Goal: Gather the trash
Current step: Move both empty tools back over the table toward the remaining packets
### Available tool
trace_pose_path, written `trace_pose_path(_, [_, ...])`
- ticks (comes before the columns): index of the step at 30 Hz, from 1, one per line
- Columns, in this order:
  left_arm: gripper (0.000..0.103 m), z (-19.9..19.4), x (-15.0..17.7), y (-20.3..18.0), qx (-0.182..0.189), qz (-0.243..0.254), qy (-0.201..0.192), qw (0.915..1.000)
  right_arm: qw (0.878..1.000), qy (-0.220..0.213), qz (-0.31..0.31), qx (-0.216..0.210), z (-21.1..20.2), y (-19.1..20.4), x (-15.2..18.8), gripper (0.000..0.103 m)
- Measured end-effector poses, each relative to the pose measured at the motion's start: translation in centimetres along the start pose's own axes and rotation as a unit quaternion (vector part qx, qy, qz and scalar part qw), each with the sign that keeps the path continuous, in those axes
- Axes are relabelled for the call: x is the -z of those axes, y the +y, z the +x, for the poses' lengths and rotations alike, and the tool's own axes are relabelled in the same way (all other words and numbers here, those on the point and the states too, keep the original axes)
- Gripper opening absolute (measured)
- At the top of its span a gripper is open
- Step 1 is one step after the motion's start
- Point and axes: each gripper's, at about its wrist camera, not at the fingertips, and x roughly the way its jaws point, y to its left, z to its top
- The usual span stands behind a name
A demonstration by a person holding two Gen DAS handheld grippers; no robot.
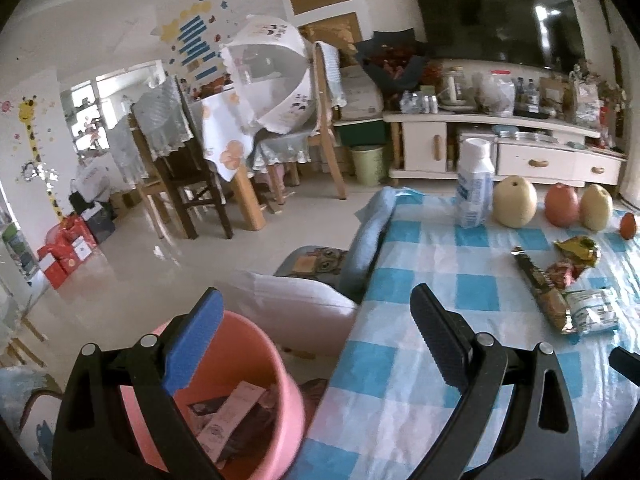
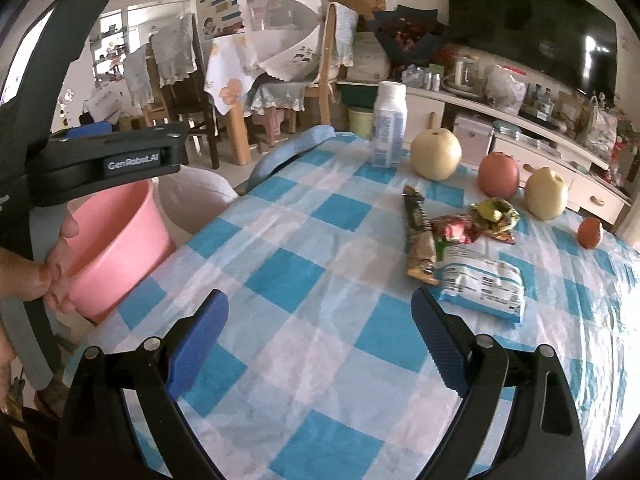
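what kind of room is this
Most likely a home living and dining room: a big television above a white media cabinet, wooden dining chairs, and a table with a blue checked cloth.

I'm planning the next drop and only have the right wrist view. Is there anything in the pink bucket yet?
Observer: Yes. The left wrist view looks down into the pink bucket, and flat wrappers lie at its bottom.
Operator: Is the left gripper carrying anything?
Observer: No. The left gripper is open, with nothing between its fingers.
Operator: Where does it sit?
Observer: One finger is over the bucket, the other over the tablecloth near its edge.
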Motion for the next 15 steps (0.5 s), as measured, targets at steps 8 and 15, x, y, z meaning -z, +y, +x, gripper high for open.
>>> trace_pose_path(8, [0.095, -0.1, 0.1, -1.5, 0.038, 0.002, 0.001, 0.9993, 1.0, -0.005, -0.003, 0.022, -0.6, -1.9, 0.4, 0.092])
trace_pose_path(15, [0.095, -0.3, 0.2, -3.5, 0.068, 0.014, 0.002, 0.9976, 0.999, -0.007, -0.002, 0.036, -1.0, -3.4, 0.7, 0.092])
